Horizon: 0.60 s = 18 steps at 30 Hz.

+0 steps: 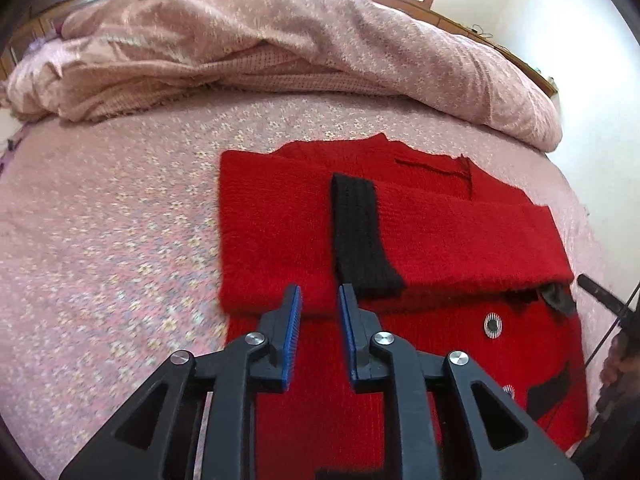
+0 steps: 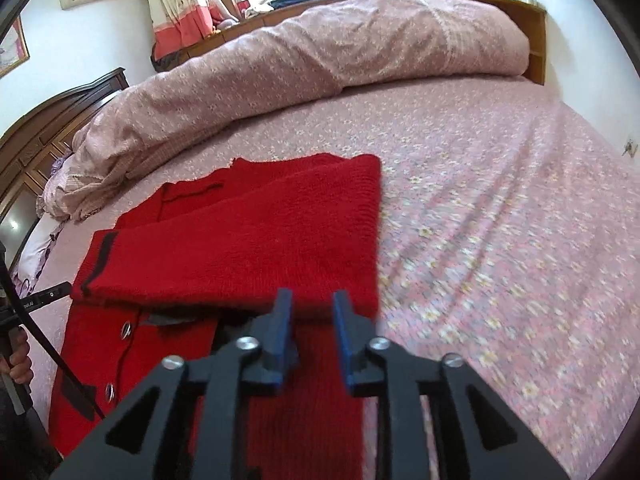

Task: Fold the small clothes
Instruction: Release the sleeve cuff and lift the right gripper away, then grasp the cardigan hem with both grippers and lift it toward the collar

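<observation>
A red knit cardigan (image 1: 400,248) with black trim lies flat on the bed, both sleeves folded across its chest. A black cuff (image 1: 360,236) lies on top in the left wrist view. My left gripper (image 1: 319,300) is open and empty, just above the sleeve's near edge. In the right wrist view the same cardigan (image 2: 256,240) shows with metal snap buttons (image 2: 127,328) on its lower front. My right gripper (image 2: 308,304) is open and empty over the folded sleeve's near edge at the cardigan's right side.
The pink floral bedsheet (image 2: 500,220) spreads all around the cardigan. A rolled pink duvet (image 1: 280,40) lies along the bed's far side. A wooden headboard (image 2: 536,36) and a window are beyond. The other gripper's handle and a hand (image 2: 18,356) show at far left.
</observation>
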Each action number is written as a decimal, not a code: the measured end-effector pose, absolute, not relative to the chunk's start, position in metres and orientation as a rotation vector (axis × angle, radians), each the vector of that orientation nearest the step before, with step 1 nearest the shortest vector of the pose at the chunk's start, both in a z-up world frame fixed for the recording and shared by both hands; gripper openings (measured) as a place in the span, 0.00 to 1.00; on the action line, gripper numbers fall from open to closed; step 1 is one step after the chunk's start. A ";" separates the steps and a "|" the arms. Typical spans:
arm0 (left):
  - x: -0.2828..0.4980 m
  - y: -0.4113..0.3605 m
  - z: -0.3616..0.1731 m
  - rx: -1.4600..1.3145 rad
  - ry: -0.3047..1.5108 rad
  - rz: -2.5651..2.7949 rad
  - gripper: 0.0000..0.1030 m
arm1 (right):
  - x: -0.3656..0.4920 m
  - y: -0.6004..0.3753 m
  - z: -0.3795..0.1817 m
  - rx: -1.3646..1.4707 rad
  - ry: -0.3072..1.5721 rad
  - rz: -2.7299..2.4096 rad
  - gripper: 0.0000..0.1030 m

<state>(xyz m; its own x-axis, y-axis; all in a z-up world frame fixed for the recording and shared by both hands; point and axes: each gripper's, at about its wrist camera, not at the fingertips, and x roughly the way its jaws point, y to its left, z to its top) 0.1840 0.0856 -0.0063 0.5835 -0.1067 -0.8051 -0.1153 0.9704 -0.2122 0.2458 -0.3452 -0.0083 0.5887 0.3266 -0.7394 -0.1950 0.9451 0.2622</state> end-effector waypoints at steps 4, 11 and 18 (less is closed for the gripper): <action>0.152 0.083 -0.008 -0.216 0.957 -0.003 0.16 | 0.218 -0.365 -0.004 0.179 0.874 0.307 0.30; 0.082 0.102 -0.017 -0.269 0.987 0.013 0.21 | 0.164 -0.422 -0.016 0.420 0.899 0.390 0.61; 0.034 0.112 -0.034 -0.418 1.051 -0.037 0.27 | 0.116 -0.447 -0.030 0.592 0.904 0.433 0.70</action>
<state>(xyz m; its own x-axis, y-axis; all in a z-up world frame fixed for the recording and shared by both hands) 0.0343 0.1124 -0.0340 0.5035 -0.2274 -0.8336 -0.1674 0.9208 -0.3523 0.1158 -0.4475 -0.0303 0.5520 0.5806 -0.5985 -0.1032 0.7598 0.6419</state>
